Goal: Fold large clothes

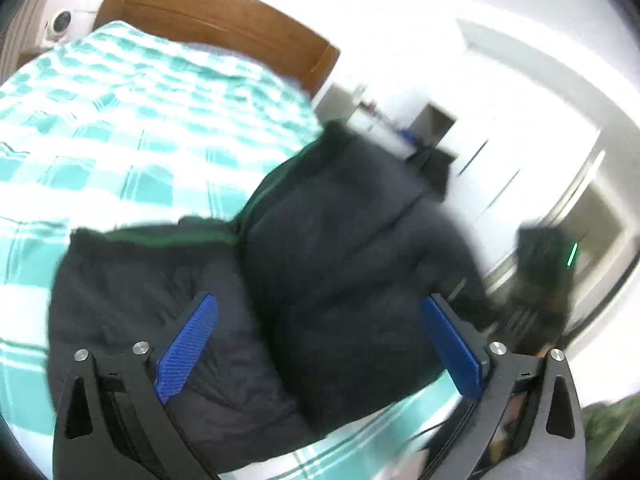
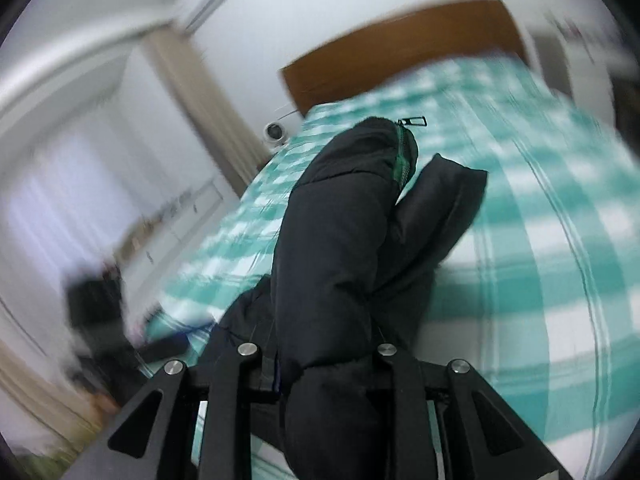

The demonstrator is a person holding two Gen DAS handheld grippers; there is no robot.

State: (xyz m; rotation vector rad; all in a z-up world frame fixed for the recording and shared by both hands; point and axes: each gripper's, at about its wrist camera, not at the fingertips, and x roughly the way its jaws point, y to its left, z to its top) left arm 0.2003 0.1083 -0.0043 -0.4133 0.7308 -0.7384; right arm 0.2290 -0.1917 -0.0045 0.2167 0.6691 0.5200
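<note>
A dark navy padded jacket (image 1: 328, 264) with a green zip edge lies bunched on the bed. My left gripper (image 1: 316, 308) is open just above it, blue pads (image 1: 188, 344) on either side, holding nothing. My right gripper (image 2: 320, 344) is shut on a fold of the jacket (image 2: 340, 240), which rises lifted in front of the camera and hides the fingertips. The zip pull (image 2: 412, 122) shows at the jacket's top. The other gripper (image 1: 548, 280) appears blurred at the right of the left wrist view.
The bed has a green and white checked sheet (image 1: 120, 132) and a brown wooden headboard (image 1: 216, 16). A small round white device (image 2: 276, 134) sits beside the headboard. White cabinets and dark furniture (image 1: 432, 152) stand beyond the bed's edge.
</note>
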